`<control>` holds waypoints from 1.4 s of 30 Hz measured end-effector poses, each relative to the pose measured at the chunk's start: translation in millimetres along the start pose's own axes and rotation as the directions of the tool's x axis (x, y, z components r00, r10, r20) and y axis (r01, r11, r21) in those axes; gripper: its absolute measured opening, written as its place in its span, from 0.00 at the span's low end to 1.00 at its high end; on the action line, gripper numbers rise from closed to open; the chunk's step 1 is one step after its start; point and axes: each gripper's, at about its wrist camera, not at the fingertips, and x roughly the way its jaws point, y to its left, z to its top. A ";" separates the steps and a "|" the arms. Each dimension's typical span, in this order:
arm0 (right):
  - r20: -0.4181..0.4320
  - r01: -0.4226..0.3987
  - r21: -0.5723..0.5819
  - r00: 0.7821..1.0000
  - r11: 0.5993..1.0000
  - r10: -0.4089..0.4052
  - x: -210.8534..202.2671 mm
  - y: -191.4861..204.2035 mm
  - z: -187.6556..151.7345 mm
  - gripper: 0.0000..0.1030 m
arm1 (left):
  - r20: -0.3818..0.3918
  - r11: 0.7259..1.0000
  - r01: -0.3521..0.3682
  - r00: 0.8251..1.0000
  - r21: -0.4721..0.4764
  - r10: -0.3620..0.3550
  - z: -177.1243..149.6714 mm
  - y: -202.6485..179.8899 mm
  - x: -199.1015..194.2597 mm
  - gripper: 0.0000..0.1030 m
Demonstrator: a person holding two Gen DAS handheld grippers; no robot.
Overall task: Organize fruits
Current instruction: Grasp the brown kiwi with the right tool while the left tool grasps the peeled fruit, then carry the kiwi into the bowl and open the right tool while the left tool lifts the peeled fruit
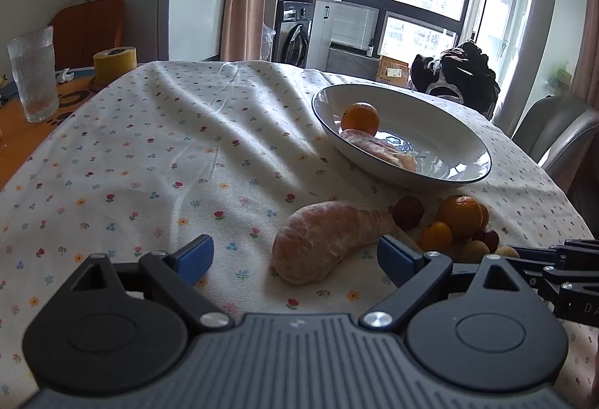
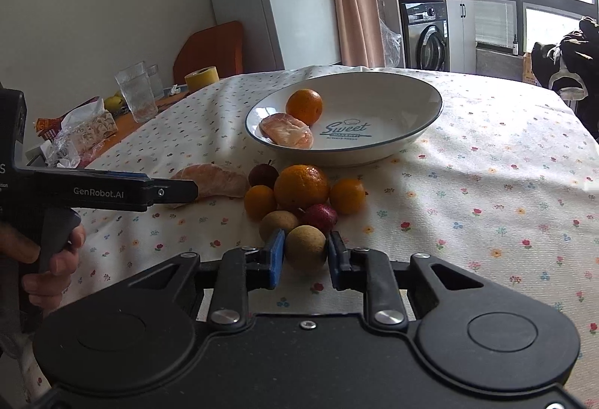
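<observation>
On the left, the left claw (image 1: 295, 259) is spread wide and empty over the floral tabletop (image 1: 149, 154); the peeled pomelo wedge (image 1: 329, 240) lies just ahead between its tips, long axis slanting up to the right. Further right sits the fruit pile (image 2: 299, 199), and the right claw (image 2: 305, 255) is pinched around the brown longan (image 2: 306, 250) at the pile's near edge. The white bowl (image 2: 419, 117), holding an orange (image 2: 304, 106) and another wedge, lies straight beyond, so the right hand looks nearer to delivering
</observation>
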 end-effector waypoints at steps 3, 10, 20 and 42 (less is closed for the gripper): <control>0.016 0.015 0.009 1.000 1.000 -0.015 -3.7 -6.0 1.4 0.22 | -0.007 1.000 0.004 1.000 0.016 -0.004 1.9 -3.2 7.5 0.89; 0.008 0.021 0.032 1.000 0.999 -0.021 -0.8 -14.3 -0.6 0.22 | -0.018 0.998 0.026 1.000 0.050 -0.025 9.3 -9.0 21.4 0.89; 0.000 0.019 0.042 1.000 0.999 -0.019 1.5 -15.4 -1.6 0.22 | -0.017 0.992 0.051 0.999 0.117 -0.050 1.5 -22.9 15.2 0.68; 0.001 0.013 0.052 1.000 0.999 -0.014 3.9 -16.1 -2.0 0.23 | -0.059 0.988 0.086 0.995 0.129 -0.079 -6.7 -21.0 -5.7 0.40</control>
